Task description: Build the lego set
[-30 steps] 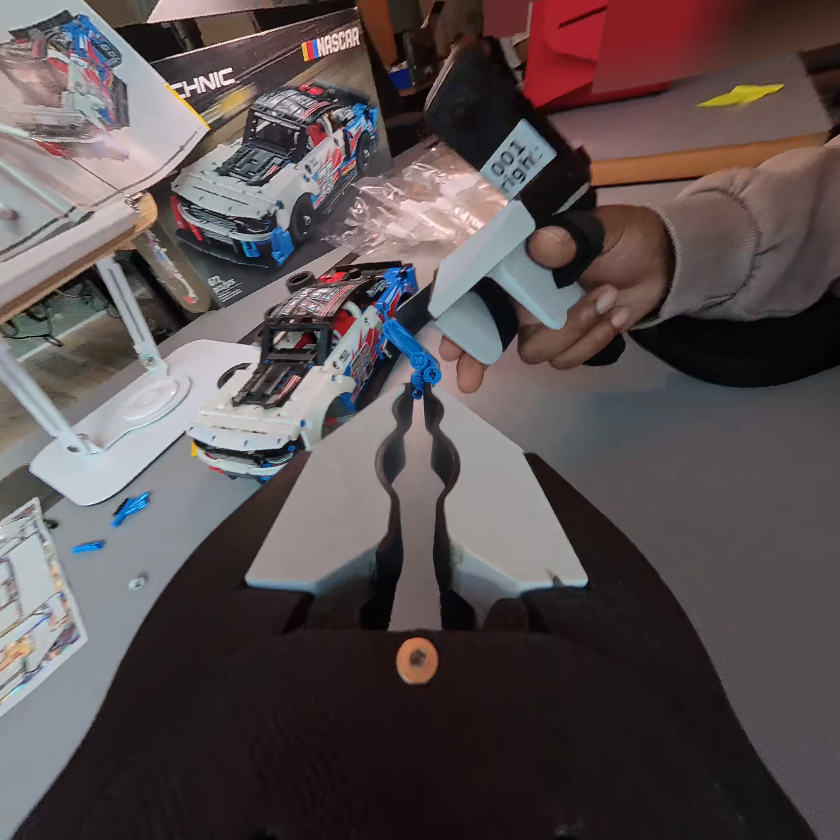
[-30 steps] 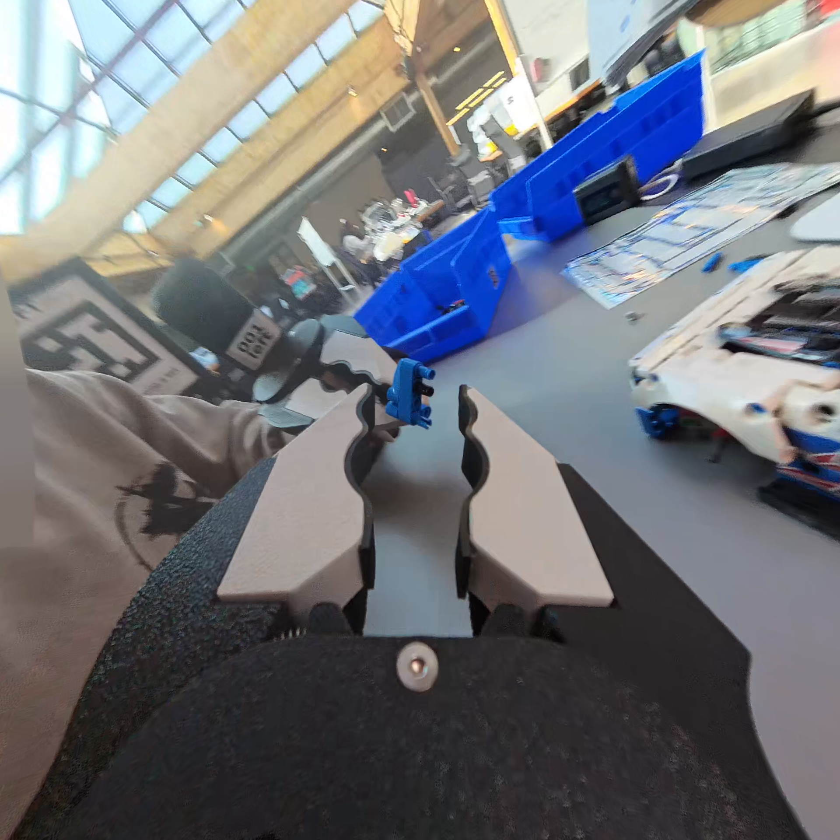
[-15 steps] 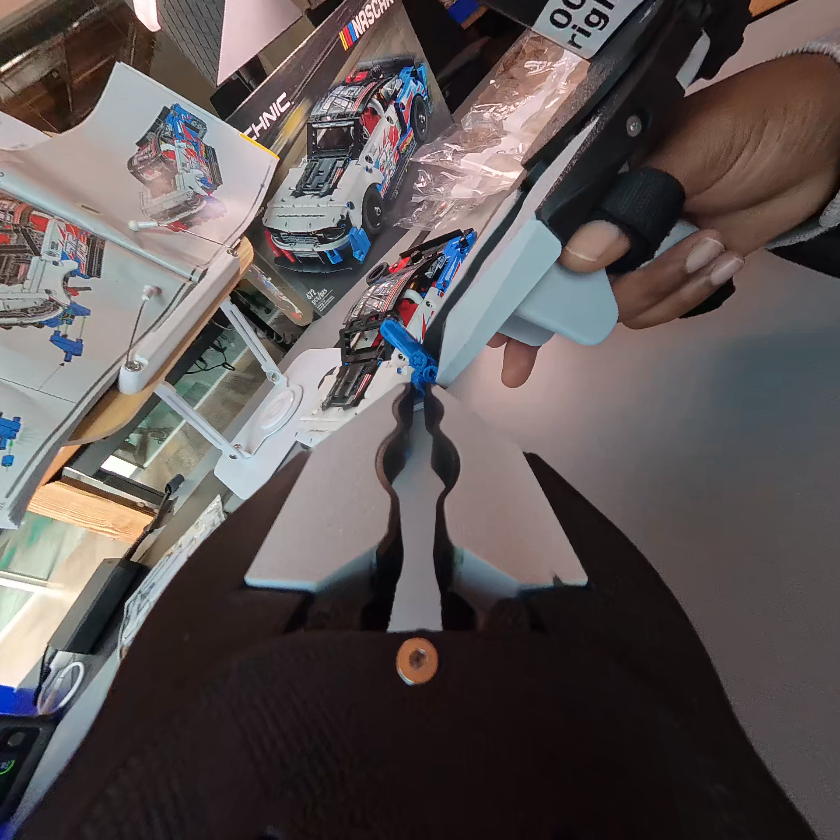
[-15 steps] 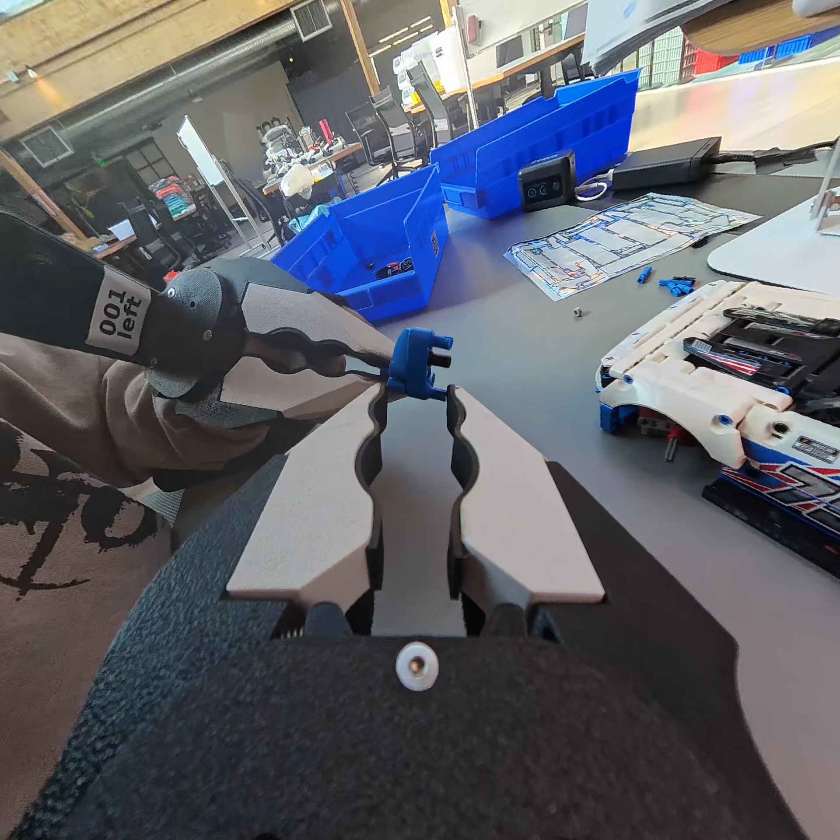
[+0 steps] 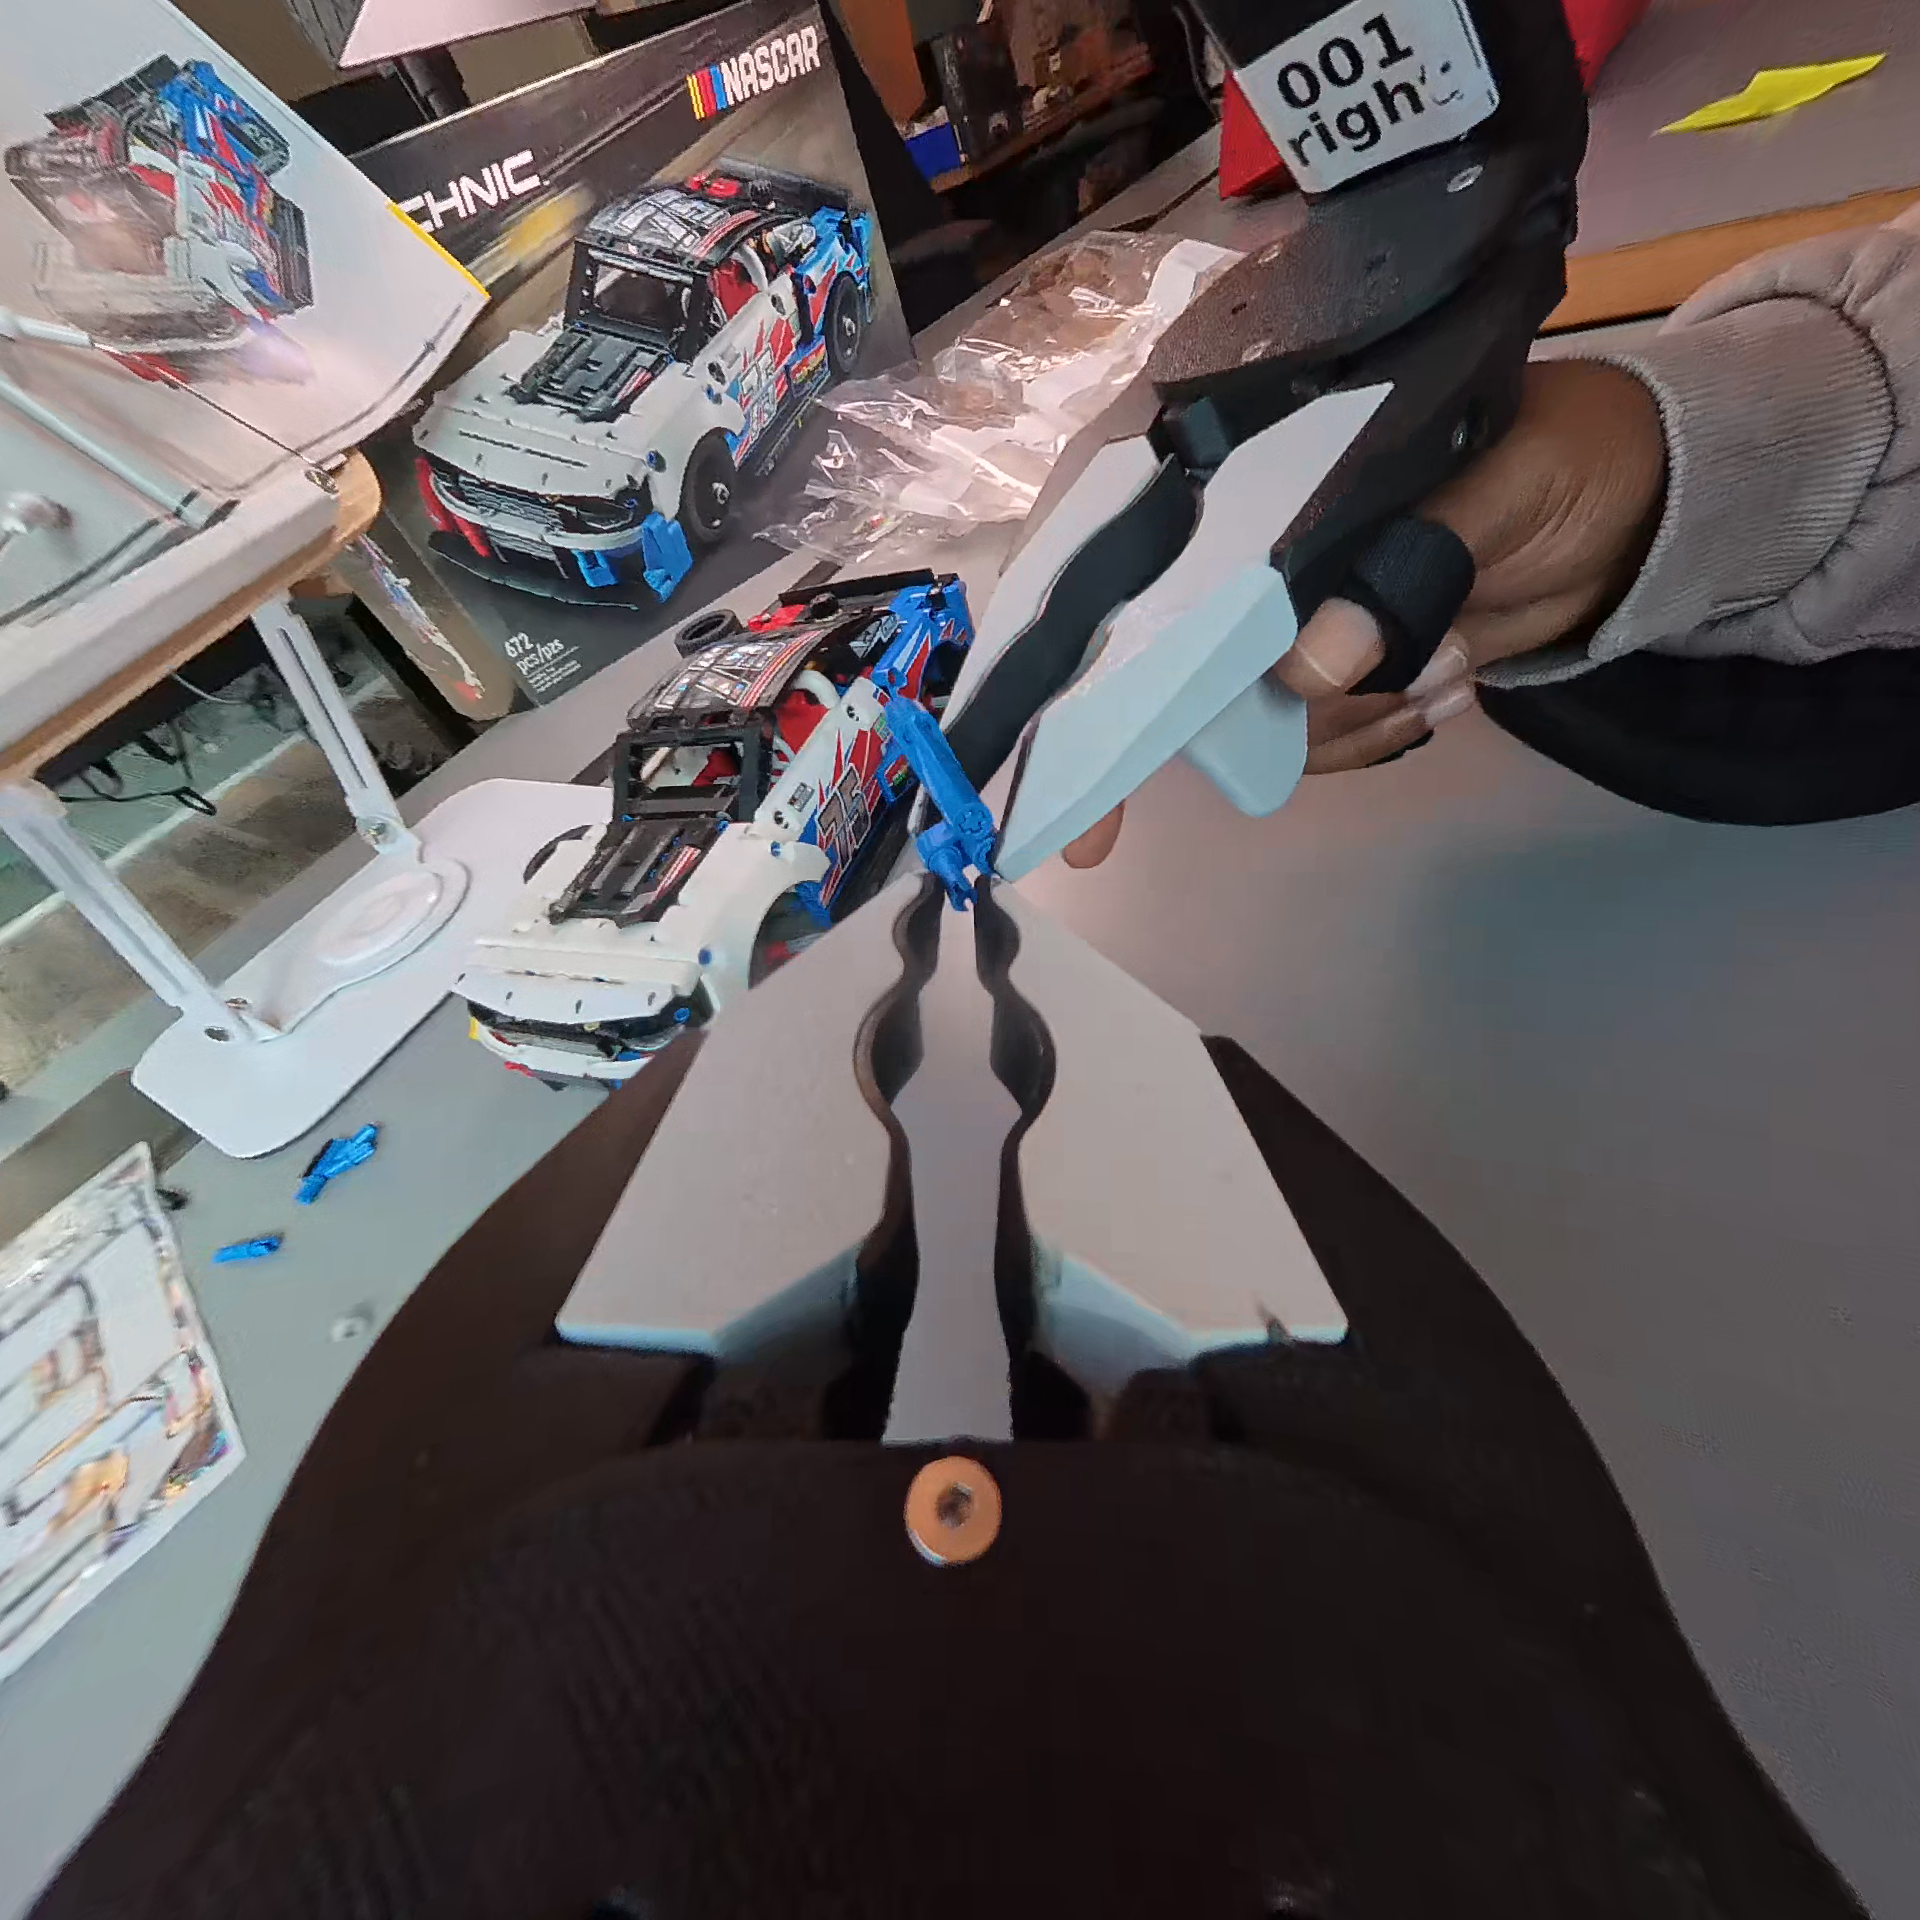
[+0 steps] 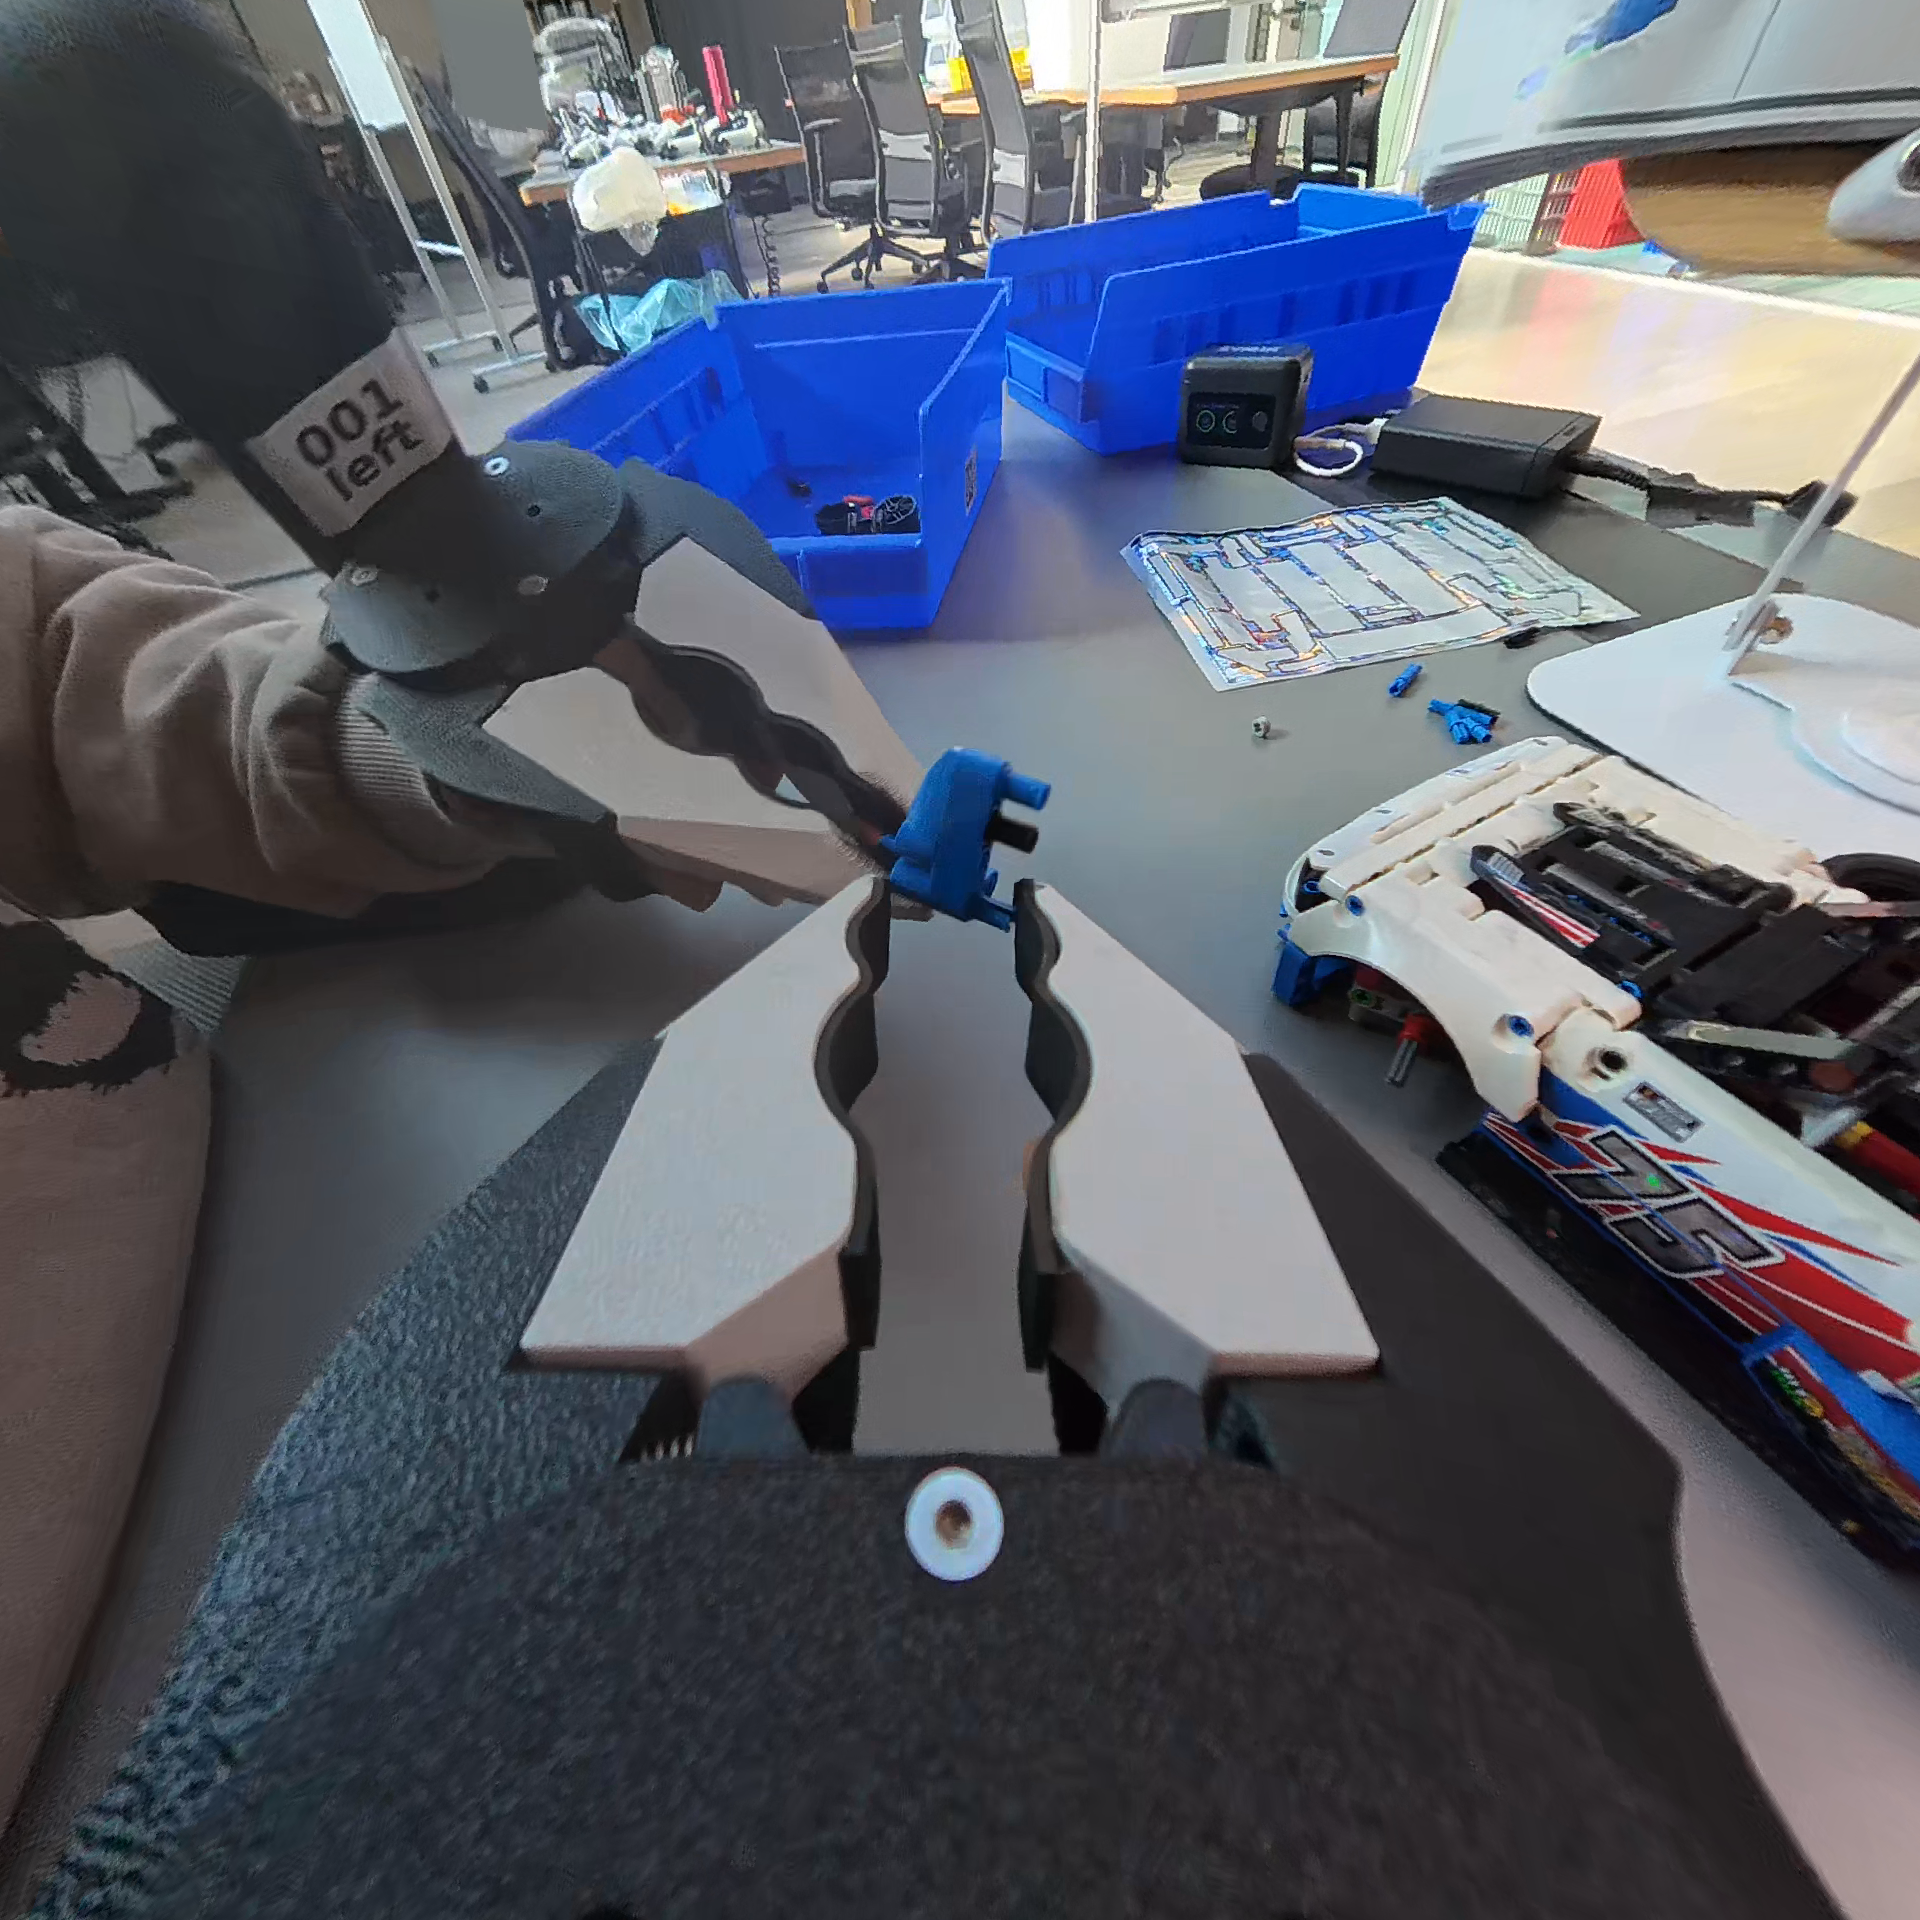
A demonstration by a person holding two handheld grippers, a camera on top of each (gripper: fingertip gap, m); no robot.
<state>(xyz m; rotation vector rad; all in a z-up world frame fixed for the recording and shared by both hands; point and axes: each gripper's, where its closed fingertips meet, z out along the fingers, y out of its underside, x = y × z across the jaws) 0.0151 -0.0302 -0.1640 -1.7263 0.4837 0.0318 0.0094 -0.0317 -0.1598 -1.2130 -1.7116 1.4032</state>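
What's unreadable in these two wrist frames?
- Left wrist view: the small blue lego piece is partly behind the right gripper; contact unclear.
- Right wrist view: the white, red and blue lego car is cut by the right edge.
- Blue plastic bin: contents too small.

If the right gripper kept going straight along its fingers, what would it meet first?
Most likely the blue lego piece pinched in the left gripper: it sits right at the right gripper fingertips, between open jaws. Contact is unclear.

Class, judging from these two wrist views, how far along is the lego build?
Mostly done: the car has body, bonnet and stickers. In hand: the left gripper pinches a blue piece, the open right gripper closing around it. Left: fitting it, plus loose blue pins.
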